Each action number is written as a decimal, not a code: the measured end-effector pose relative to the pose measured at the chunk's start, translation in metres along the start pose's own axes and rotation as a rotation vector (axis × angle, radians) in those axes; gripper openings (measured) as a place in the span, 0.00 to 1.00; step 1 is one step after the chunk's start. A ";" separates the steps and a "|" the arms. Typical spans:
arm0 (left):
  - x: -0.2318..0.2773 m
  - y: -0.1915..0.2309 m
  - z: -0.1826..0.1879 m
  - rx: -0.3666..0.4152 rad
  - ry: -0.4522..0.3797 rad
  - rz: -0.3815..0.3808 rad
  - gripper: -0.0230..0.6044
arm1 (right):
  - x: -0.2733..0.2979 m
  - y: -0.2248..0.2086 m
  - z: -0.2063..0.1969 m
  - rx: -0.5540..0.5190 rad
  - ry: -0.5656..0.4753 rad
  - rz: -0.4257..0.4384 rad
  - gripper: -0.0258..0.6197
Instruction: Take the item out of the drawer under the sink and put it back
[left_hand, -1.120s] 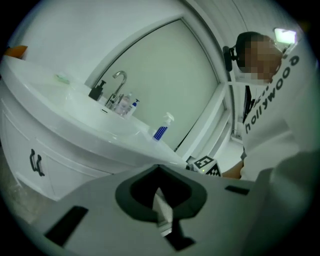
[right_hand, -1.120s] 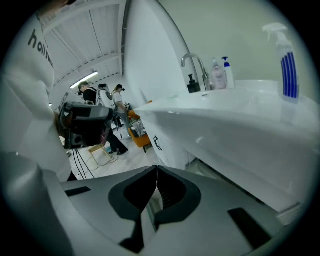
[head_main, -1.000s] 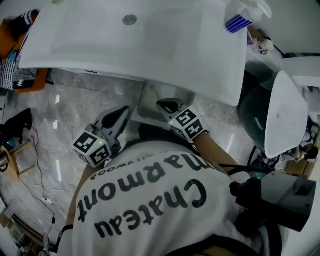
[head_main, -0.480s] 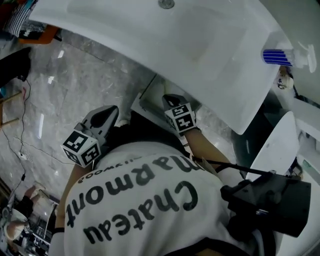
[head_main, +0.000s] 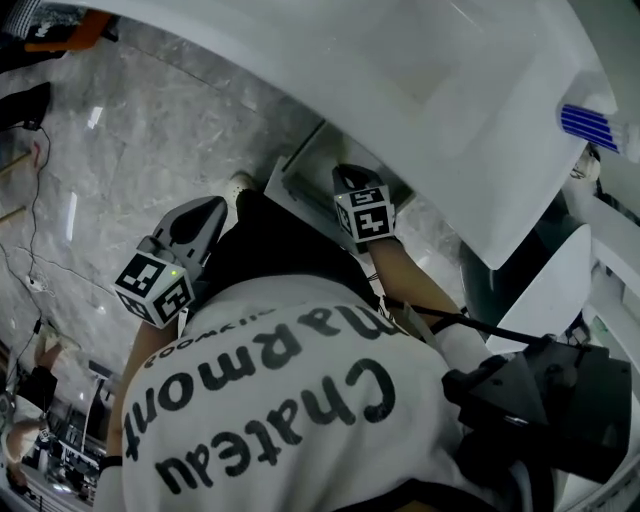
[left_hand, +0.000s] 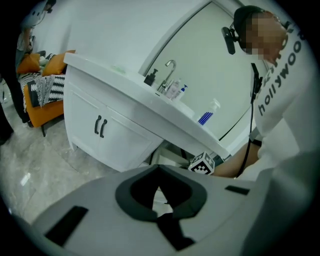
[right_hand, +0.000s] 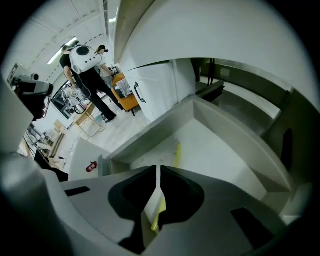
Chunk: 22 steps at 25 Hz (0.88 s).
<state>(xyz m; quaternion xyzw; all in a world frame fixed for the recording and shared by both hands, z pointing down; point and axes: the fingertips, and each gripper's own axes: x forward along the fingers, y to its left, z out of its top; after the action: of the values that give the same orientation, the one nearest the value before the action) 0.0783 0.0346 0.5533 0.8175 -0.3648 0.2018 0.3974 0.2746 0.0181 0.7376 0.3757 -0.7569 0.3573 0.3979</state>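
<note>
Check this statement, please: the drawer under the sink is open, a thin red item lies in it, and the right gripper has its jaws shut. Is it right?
Not quite. The thin item in the drawer is yellow, not red, as the right gripper view shows. The rest holds: the drawer under the sink is open, and the right gripper has its jaws shut.

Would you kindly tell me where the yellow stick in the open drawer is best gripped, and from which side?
Probably mid-length, from above, jaws across its narrow width: the yellow stick lies flat on the drawer floor, slender, its middle clear of the walls. The right gripper, shut, must open first.
</note>
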 end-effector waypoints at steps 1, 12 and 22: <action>-0.001 0.004 0.000 -0.004 -0.002 0.004 0.05 | 0.001 -0.002 -0.002 0.014 0.006 -0.013 0.06; -0.015 0.034 0.017 0.007 0.008 0.045 0.05 | 0.013 -0.020 -0.021 0.177 0.101 -0.102 0.24; -0.022 0.023 -0.002 0.033 0.070 0.026 0.05 | 0.013 -0.033 -0.033 0.173 0.161 -0.198 0.14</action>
<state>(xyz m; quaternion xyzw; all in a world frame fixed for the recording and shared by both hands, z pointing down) 0.0461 0.0360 0.5525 0.8114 -0.3581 0.2415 0.3938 0.3083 0.0272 0.7708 0.4515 -0.6481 0.4093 0.4567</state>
